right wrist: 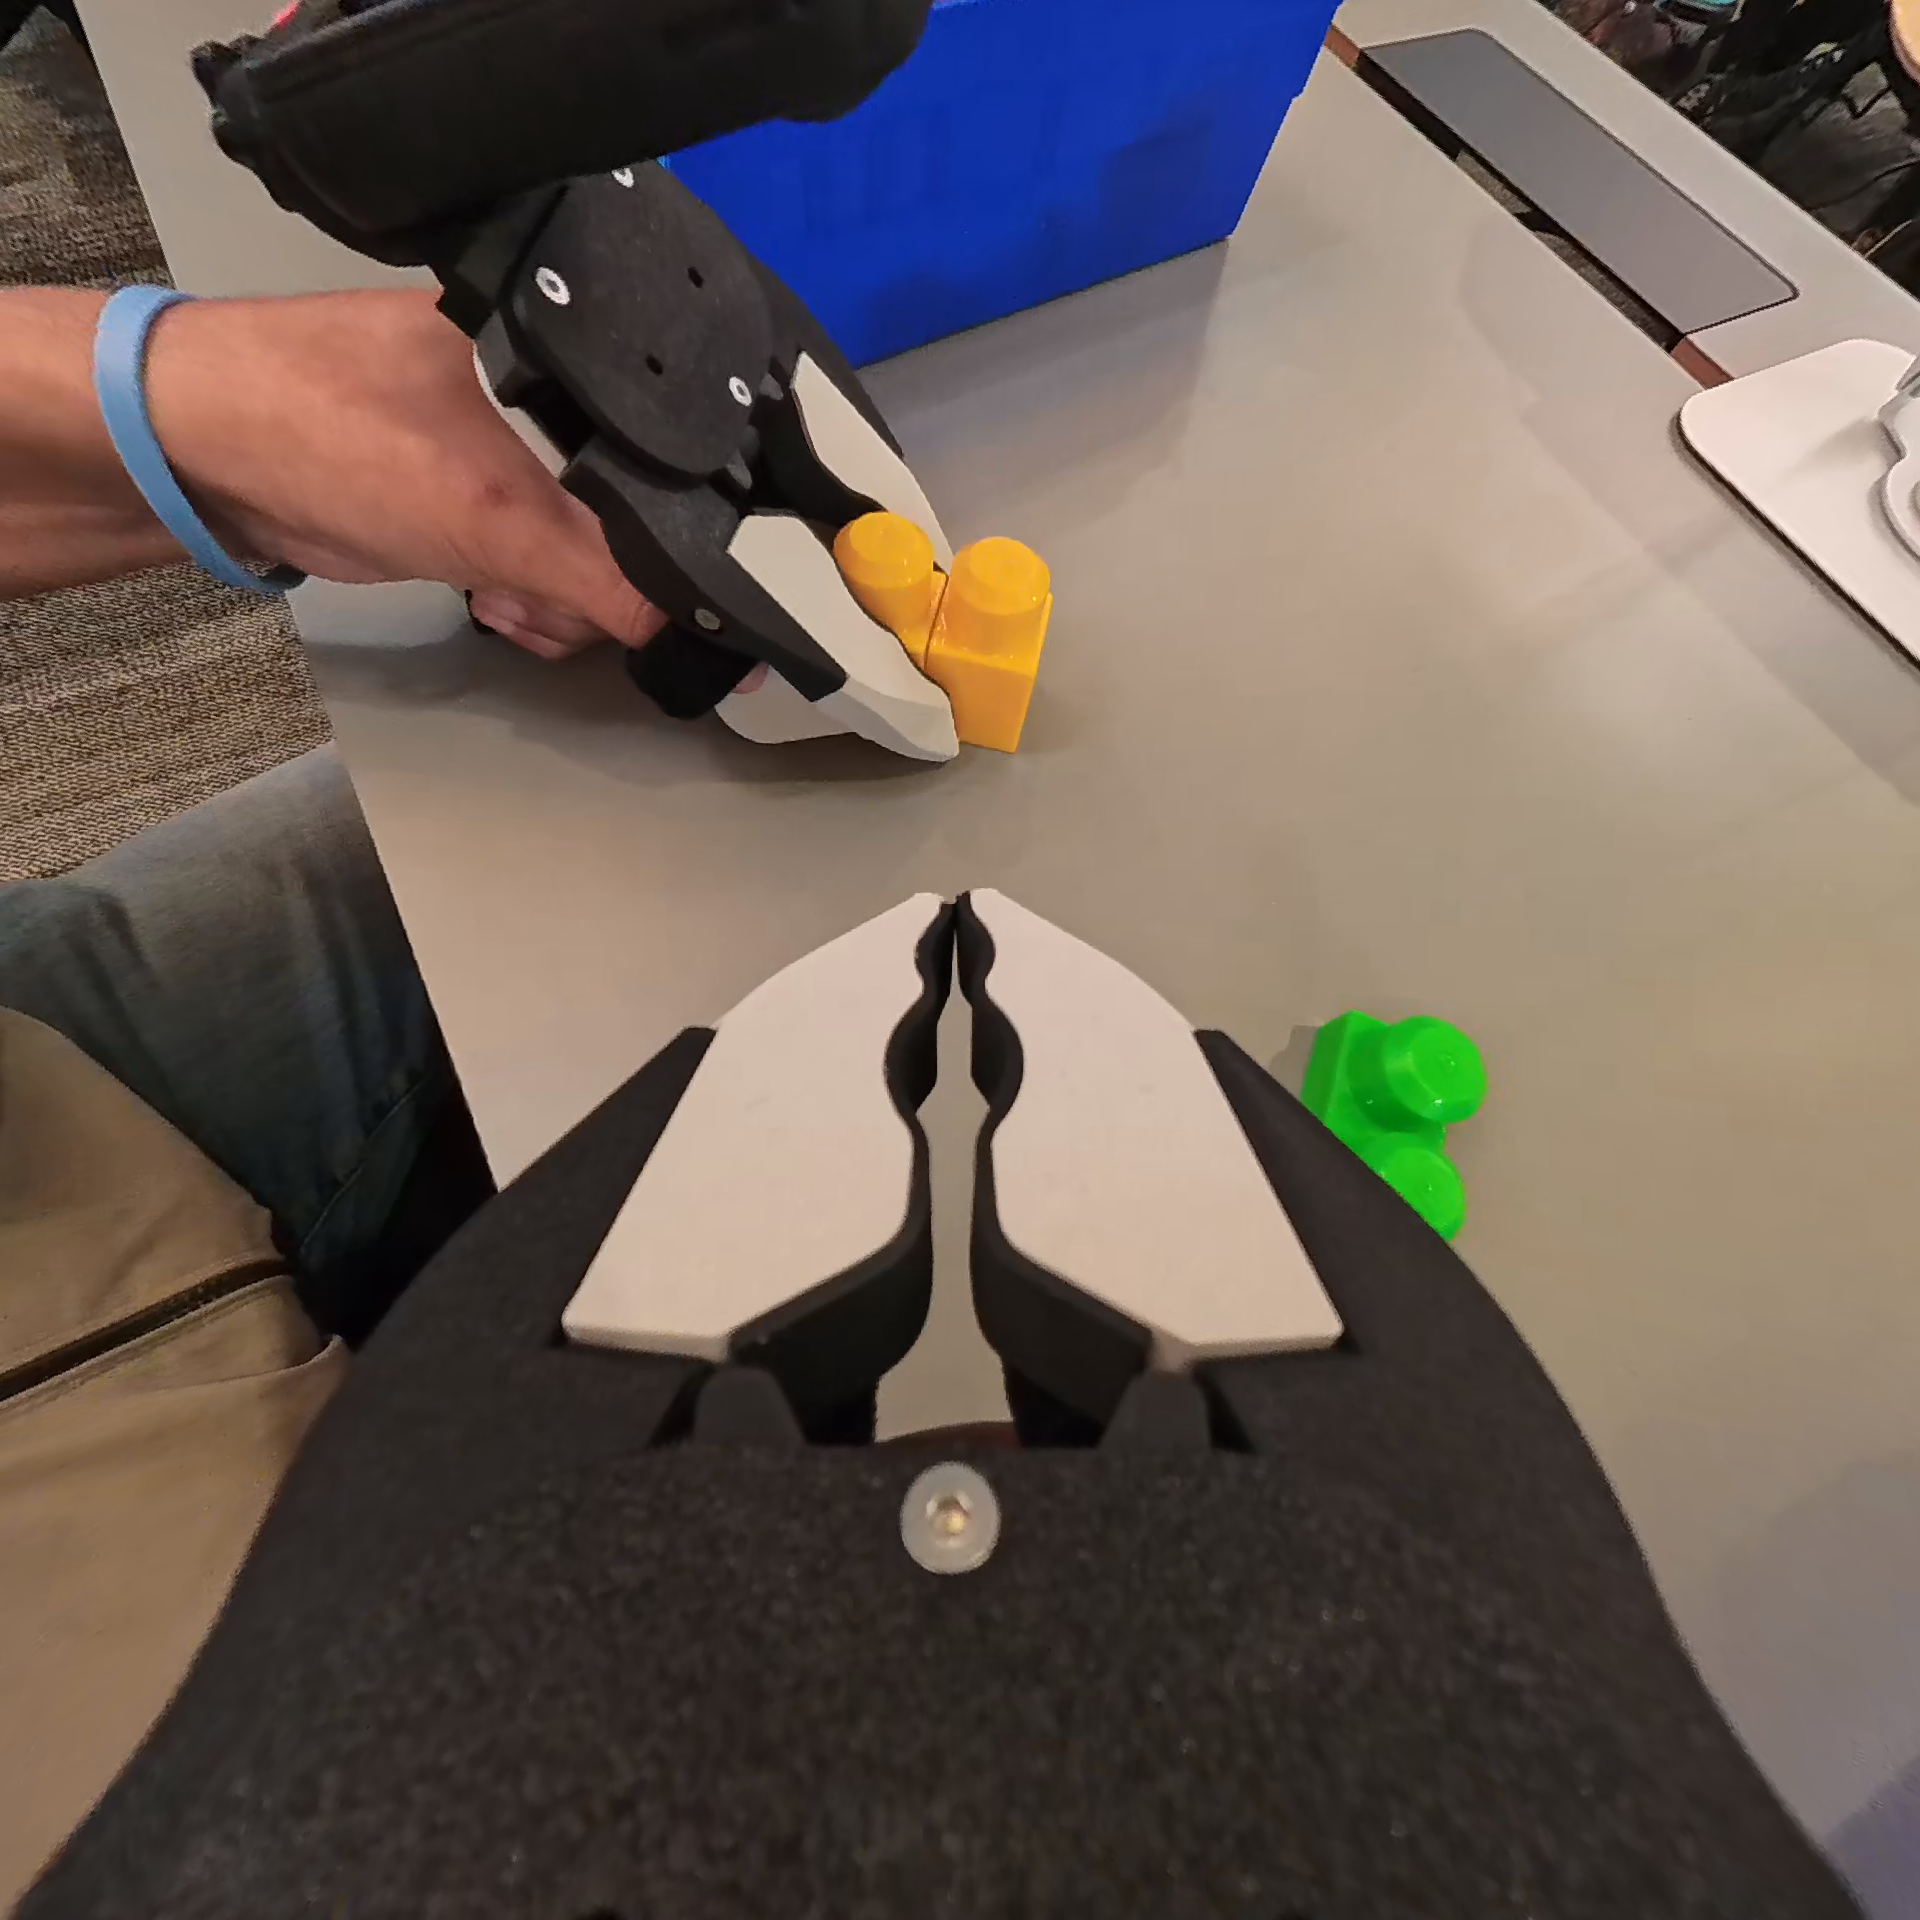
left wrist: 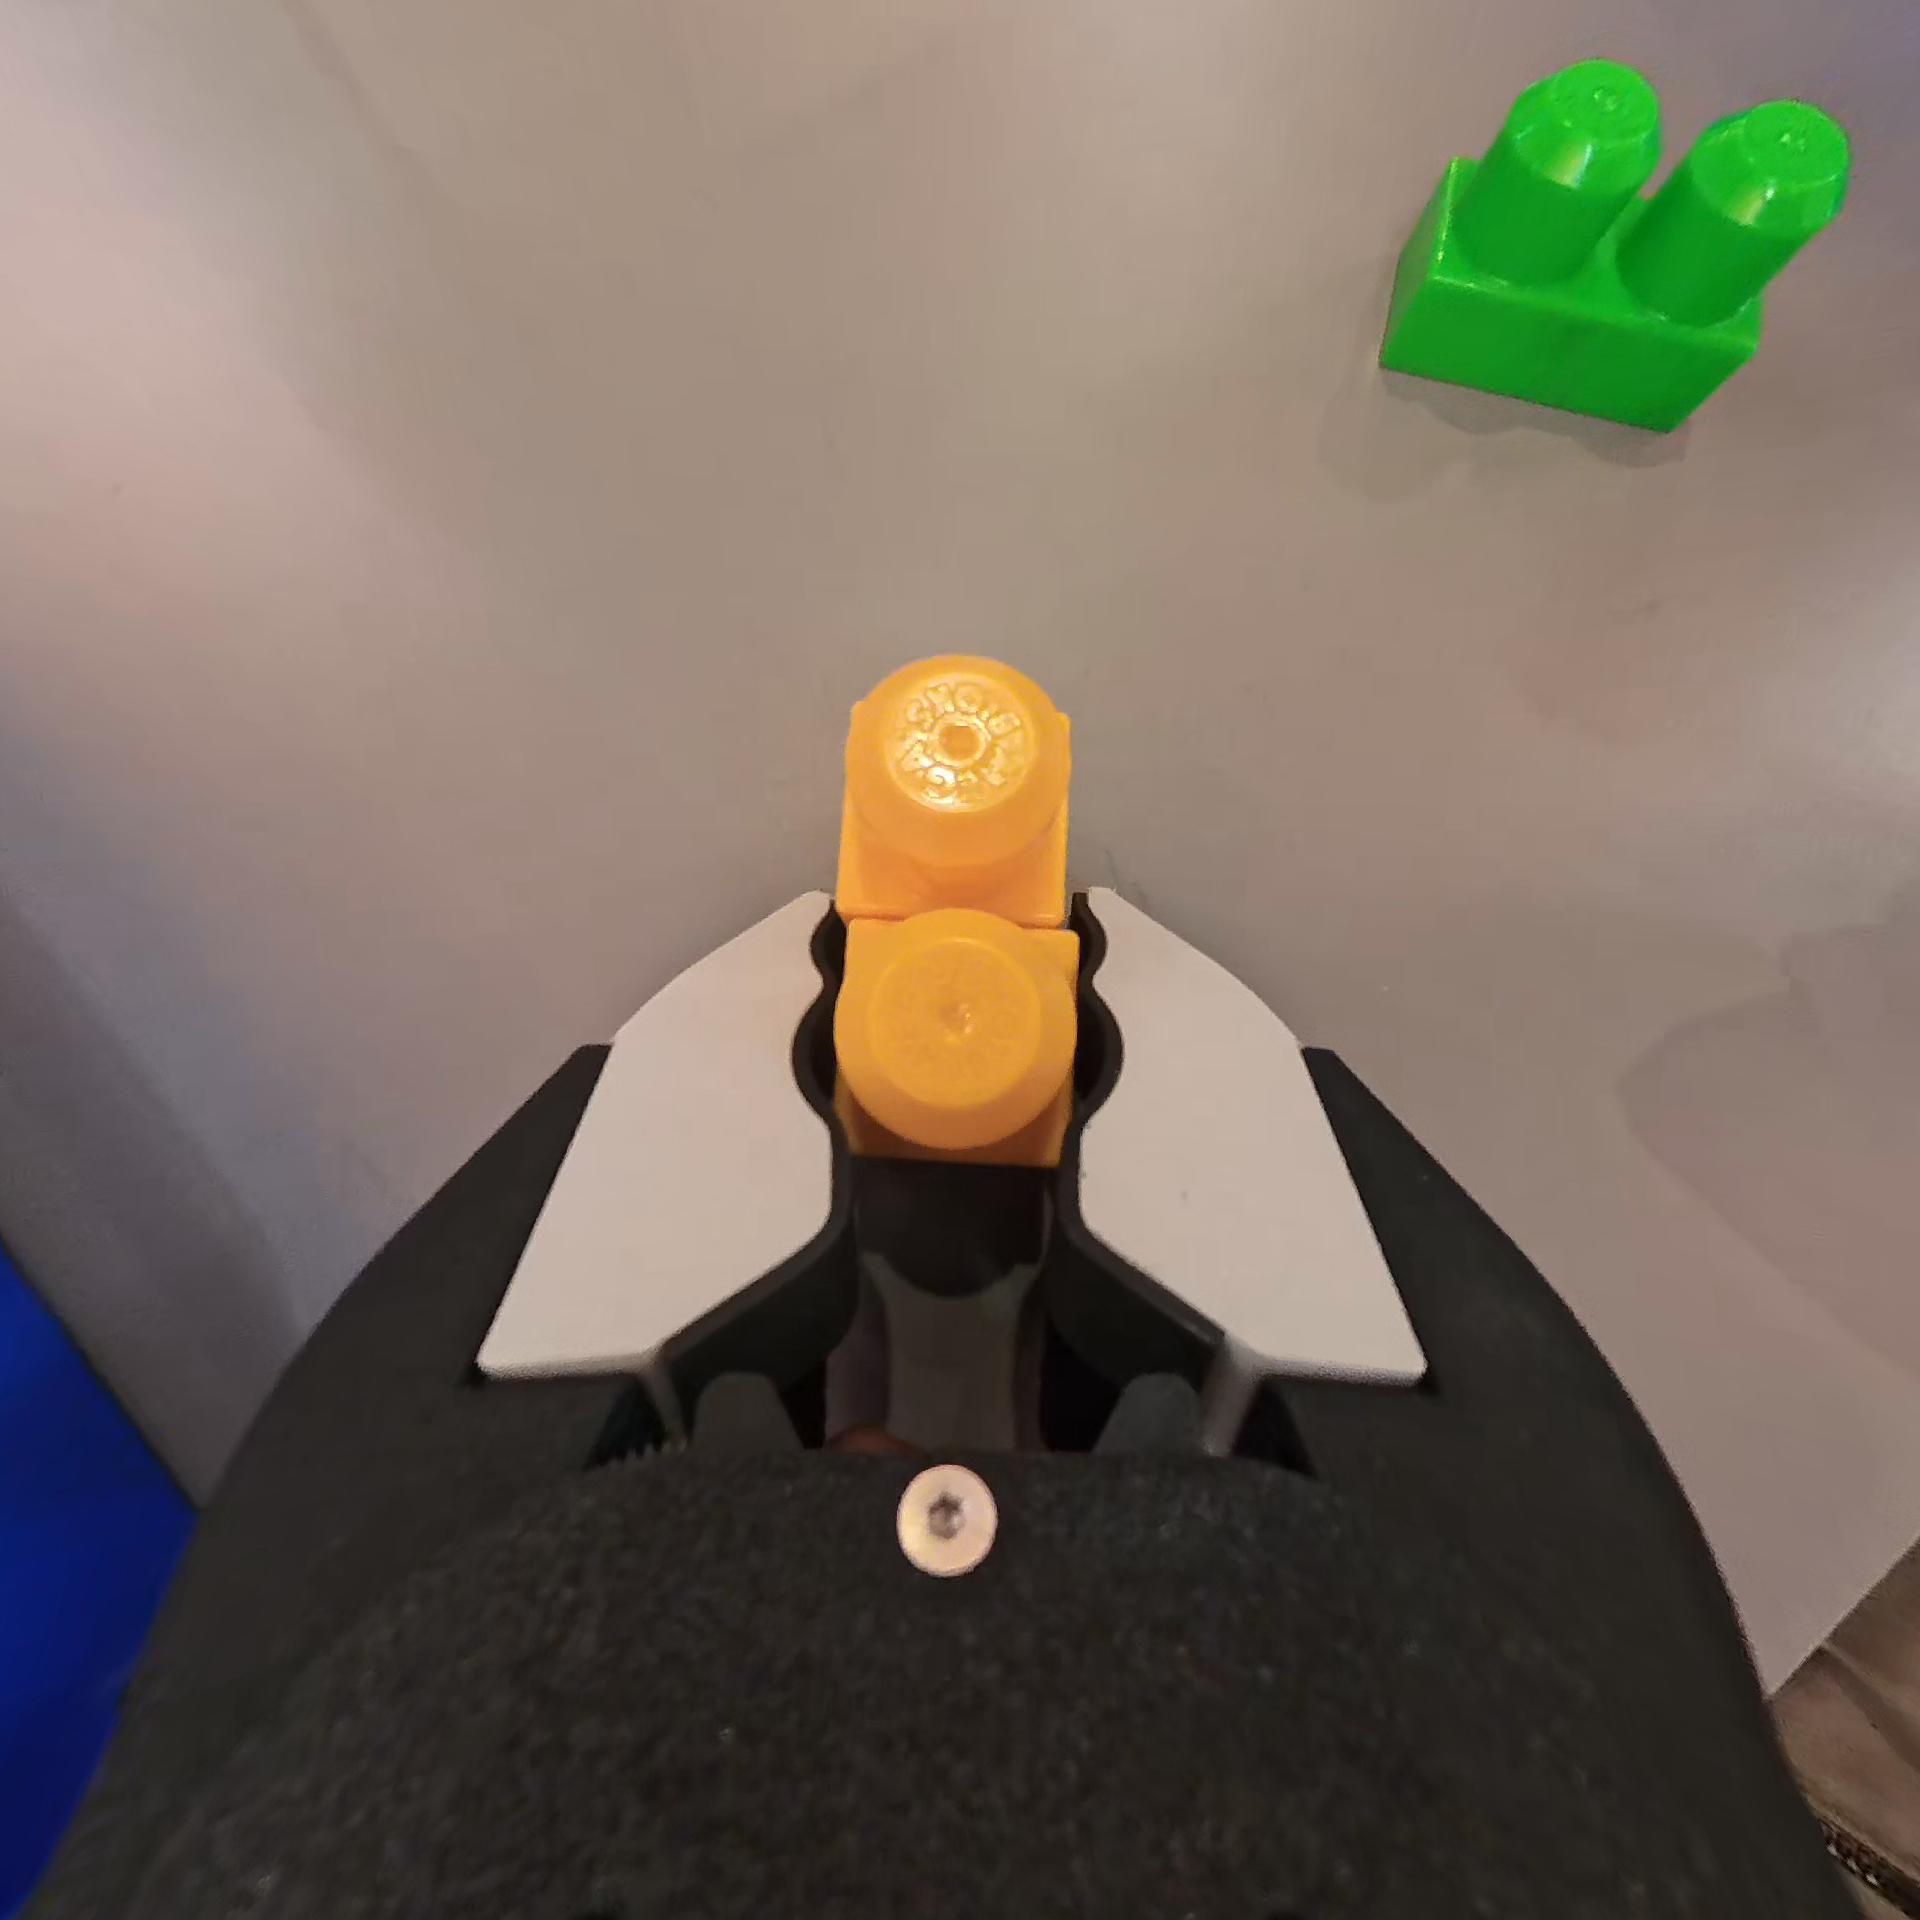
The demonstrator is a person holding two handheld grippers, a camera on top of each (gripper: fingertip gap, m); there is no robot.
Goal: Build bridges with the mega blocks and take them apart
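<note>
My left gripper (left wrist: pixel 958 914) is shut on a one-stud orange block (left wrist: pixel 956 1029) that stands on the grey table (left wrist: pixel 623 468). A second one-stud orange block (left wrist: pixel 956 769) stands right in front of it, touching it. From the right wrist view, the left gripper (right wrist: pixel 940 655) holds the near orange block (right wrist: pixel 883 566) against the other orange block (right wrist: pixel 992 644). A green two-stud block (left wrist: pixel 1600 260) stands apart on the table. My right gripper (right wrist: pixel 956 899) is shut and empty, above the table, with the green block (right wrist: pixel 1392 1101) just to its right.
A blue bin (right wrist: pixel 987 156) stands behind the left gripper, and its corner shows in the left wrist view (left wrist: pixel 62 1455). A white stand base (right wrist: pixel 1808 488) and a dark grey panel (right wrist: pixel 1579 177) lie at the right. The table's left edge (right wrist: pixel 353 748) borders a person's legs. My hands' fingertips stand some 15 centimeters from each other.
</note>
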